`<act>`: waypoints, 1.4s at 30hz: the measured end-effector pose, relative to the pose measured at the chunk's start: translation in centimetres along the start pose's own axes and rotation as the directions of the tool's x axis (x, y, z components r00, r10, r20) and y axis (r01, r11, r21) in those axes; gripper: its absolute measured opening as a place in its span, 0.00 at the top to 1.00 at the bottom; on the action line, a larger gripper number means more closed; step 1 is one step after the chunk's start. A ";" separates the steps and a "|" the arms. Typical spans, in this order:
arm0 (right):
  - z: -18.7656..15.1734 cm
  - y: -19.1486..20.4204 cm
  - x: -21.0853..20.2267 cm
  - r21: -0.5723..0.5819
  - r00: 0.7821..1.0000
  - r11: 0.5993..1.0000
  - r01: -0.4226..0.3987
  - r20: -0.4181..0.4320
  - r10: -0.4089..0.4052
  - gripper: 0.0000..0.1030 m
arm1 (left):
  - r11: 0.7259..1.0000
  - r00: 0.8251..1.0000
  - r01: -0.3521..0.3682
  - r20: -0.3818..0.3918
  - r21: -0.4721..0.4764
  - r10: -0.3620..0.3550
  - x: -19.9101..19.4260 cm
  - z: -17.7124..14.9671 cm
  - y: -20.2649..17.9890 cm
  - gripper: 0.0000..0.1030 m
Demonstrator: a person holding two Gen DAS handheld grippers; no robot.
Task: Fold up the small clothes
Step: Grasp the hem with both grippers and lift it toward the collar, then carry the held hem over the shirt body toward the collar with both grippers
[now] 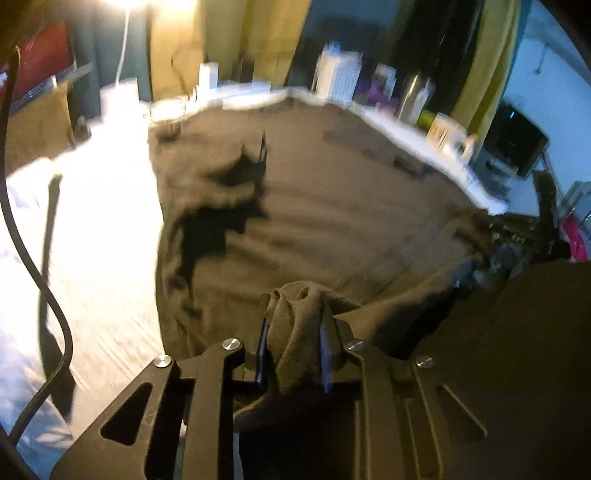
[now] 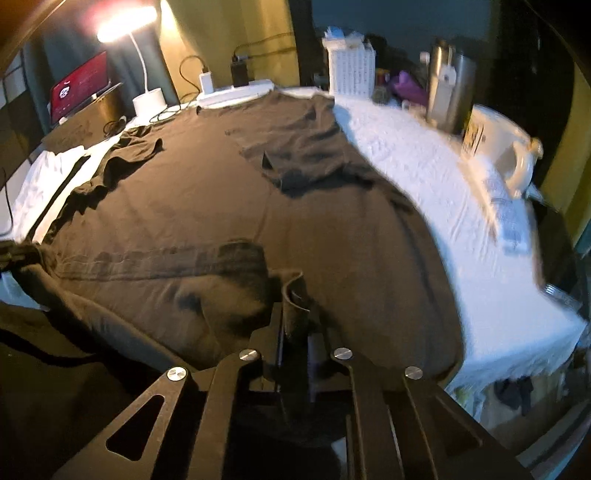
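Dark knit T-shirt (image 2: 207, 192) lies spread flat on the white tablecloth (image 2: 424, 177), below the lamp (image 2: 147, 96).
Soft, light, limp; left gripper (image 1: 295, 314) and right gripper (image 2: 295, 314) each clamp its near hem, the proper hold.

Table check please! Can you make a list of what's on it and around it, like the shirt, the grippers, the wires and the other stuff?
Surface: table under a white cloth, mostly covered.
Job's things: dark shirt spread flat, one sleeve folded across the top.
Clutter: white basket, metal flask, white mug, desk lamp.
Grippers: left gripper shut on the shirt's near edge; right gripper shut on the near edge too.
Cables: black cable hanging at left; charger leads by the power strip.
Surroundings: yellow curtain, red laptop screen.
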State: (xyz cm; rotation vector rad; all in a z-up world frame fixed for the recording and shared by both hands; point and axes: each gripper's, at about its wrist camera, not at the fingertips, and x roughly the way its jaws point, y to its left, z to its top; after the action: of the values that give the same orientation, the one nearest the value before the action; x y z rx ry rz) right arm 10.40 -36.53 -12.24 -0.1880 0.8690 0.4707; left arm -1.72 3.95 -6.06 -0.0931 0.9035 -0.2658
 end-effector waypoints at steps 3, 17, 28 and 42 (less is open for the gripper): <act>1.7 -0.3 -2.1 -0.018 0.996 0.999 0.044 0.083 -0.043 0.94 | 1.000 0.993 -0.009 0.114 0.011 0.008 -2.4 1.3 -0.3 0.82; 5.3 -5.1 -2.5 0.018 0.968 0.981 0.194 0.158 -0.195 0.94 | 0.999 0.997 -0.041 0.066 0.015 0.040 0.1 0.6 2.1 0.81; 2.4 -5.9 1.3 0.057 0.980 0.981 0.186 0.055 -0.189 0.94 | 0.995 0.998 0.056 0.002 -0.078 -0.056 -1.5 -0.1 4.9 0.64; 2.2 -5.9 1.1 0.063 0.981 0.981 0.184 0.055 -0.188 0.94 | 0.987 0.996 -0.094 -0.001 -0.131 0.095 1.5 1.2 4.6 0.64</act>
State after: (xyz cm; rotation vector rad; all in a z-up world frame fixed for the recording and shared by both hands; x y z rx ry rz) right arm 15.31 -40.65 -11.83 -0.1995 0.7955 0.2750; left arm 1.00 7.91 -7.32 -0.1718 0.9175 -0.1179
